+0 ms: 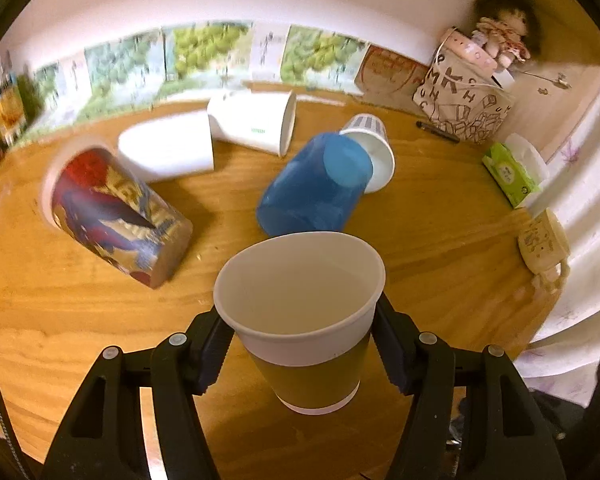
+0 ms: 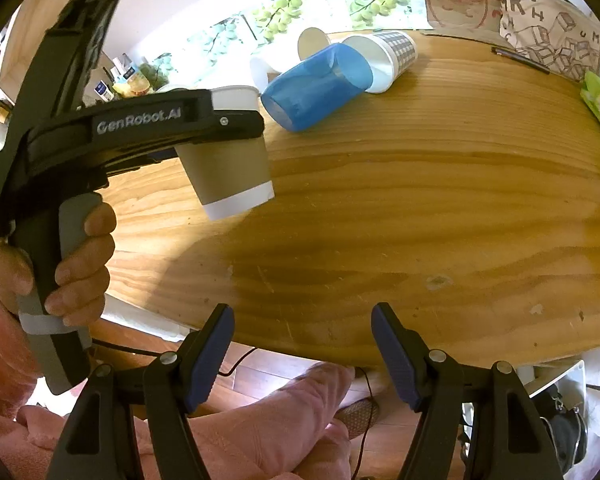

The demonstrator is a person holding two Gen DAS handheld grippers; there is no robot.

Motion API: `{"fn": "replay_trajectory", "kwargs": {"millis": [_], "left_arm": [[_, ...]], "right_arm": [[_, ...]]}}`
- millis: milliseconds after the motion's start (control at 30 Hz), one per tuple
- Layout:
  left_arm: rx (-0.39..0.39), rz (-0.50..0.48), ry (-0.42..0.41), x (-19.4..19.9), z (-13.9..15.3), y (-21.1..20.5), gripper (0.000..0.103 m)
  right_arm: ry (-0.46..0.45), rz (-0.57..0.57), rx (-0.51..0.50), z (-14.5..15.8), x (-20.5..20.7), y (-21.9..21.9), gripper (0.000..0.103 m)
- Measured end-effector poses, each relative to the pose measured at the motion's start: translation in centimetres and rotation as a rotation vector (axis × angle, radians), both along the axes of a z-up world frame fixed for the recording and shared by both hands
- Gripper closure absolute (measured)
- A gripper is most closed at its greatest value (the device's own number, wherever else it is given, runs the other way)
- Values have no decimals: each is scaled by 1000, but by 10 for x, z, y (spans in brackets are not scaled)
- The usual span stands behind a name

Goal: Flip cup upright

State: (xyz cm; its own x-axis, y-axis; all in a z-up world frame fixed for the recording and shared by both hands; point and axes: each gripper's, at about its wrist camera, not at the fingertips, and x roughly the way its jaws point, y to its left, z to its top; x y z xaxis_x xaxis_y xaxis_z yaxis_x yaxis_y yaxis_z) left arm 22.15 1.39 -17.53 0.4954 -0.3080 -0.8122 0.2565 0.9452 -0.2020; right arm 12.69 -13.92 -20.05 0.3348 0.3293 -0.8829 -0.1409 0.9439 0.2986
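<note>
My left gripper is shut on a white paper cup with a brown sleeve. It holds the cup upright, mouth up, above the wooden table. The right wrist view shows the same cup clamped in the left gripper, lifted off the table. My right gripper is open and empty at the table's near edge. A blue plastic cup lies on its side behind the held cup; it also shows in the right wrist view.
Several other cups lie on their sides: a printed red-and-blue one, two white ones, and a checked paper cup. A patterned bag, tissue pack, pen and mug sit at the right.
</note>
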Motion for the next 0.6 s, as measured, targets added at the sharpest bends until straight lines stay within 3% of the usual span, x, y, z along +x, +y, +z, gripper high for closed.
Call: {"fn": "replay_trajectory", "kwargs": {"millis": [400,600], "left_arm": [[67,6,-266,-27,3,-7,35],[103,15,-336,-35,0,-11,35]], "right_arm": [[-3,-32,10,0,-3,-10,31],[0,-48,5,0,-5,-13,31]]}}
